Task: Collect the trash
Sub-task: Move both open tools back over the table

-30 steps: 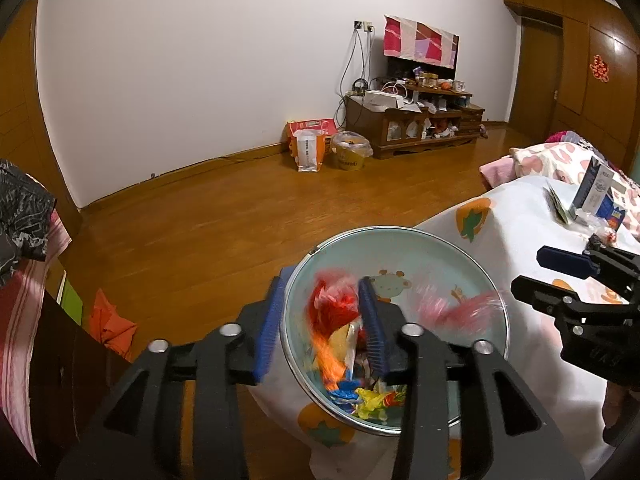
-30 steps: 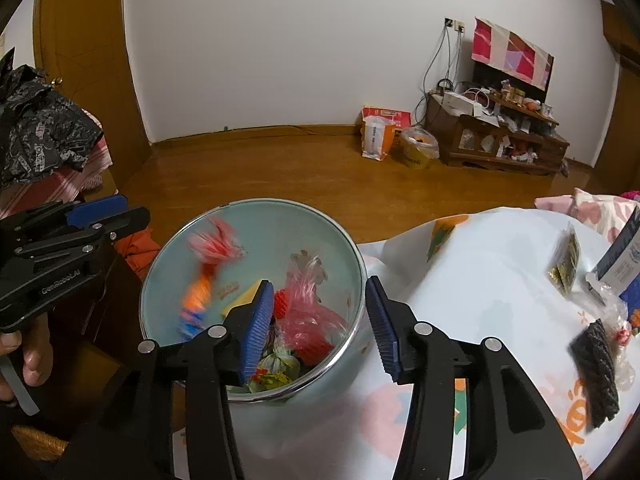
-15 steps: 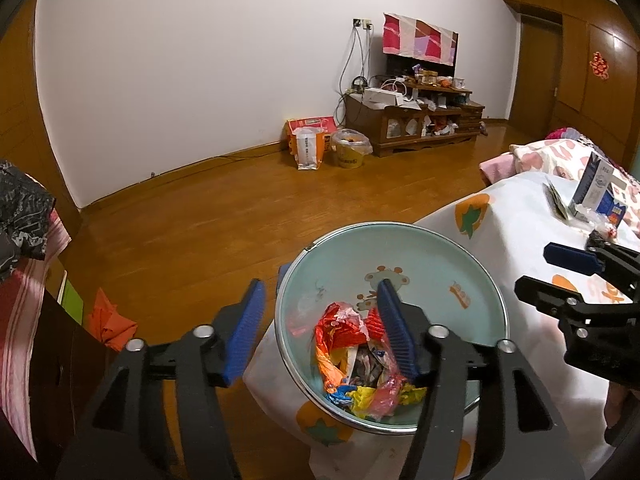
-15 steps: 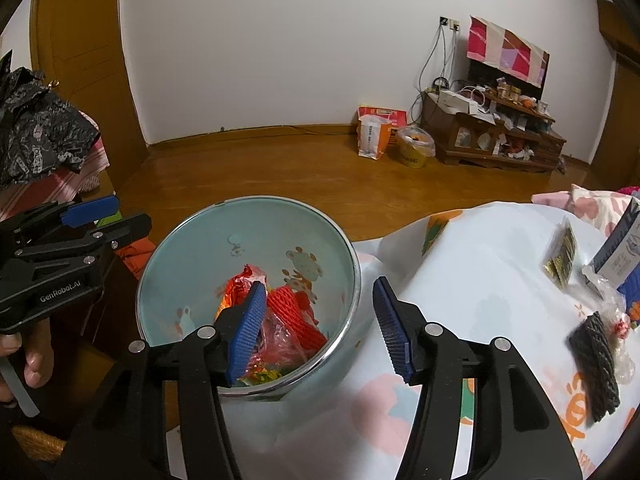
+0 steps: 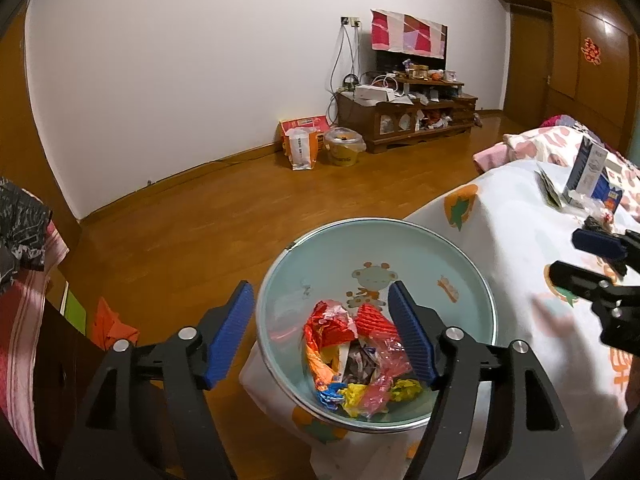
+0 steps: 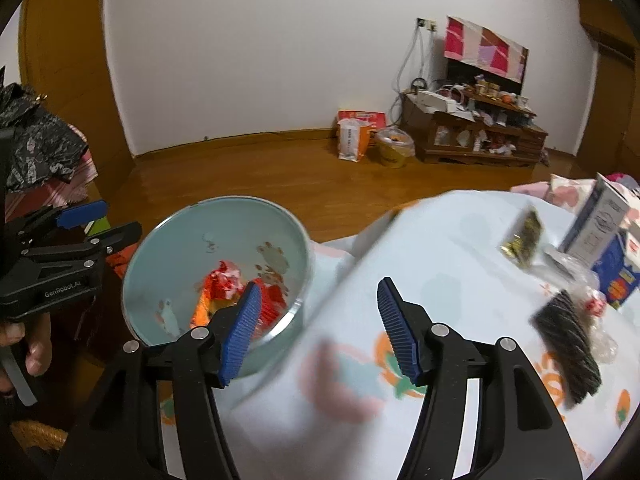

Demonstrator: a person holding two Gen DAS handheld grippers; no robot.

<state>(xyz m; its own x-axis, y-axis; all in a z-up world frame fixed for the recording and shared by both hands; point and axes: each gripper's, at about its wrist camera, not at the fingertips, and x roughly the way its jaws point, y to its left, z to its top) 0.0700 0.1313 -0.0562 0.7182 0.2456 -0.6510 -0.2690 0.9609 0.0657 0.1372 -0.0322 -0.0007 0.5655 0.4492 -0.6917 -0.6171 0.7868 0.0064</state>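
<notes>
The surface (image 6: 460,240) under its white fruit-print cloth takes up most of the room in front of me, and at its corner sits the pale green bin (image 5: 460,272) – already holding a heap of crumpled red, yellow and blue wrappers (image 5: 356,360). The left gripper (image 5: 320,334) hangs over the bin's near rim, its jaws opening with nothing pinched between them, only the wrappers lying loose below. The right gripper (image 6: 320,326) is out over the cloth beside the bin, jaws opening too and empty. More litter waits at the far side: a dark ridged packet (image 6: 568,354), clear crinkled plastic (image 6: 600,332) just beside it, and a small gold-and-dark sachet (image 6: 522,236) near a tall carton (image 6: 600,220). I'd say the right one should go for the ridged packet next – come in low, straddle its narrow width, and close firmly so the slick film doesn't slide out
</notes>
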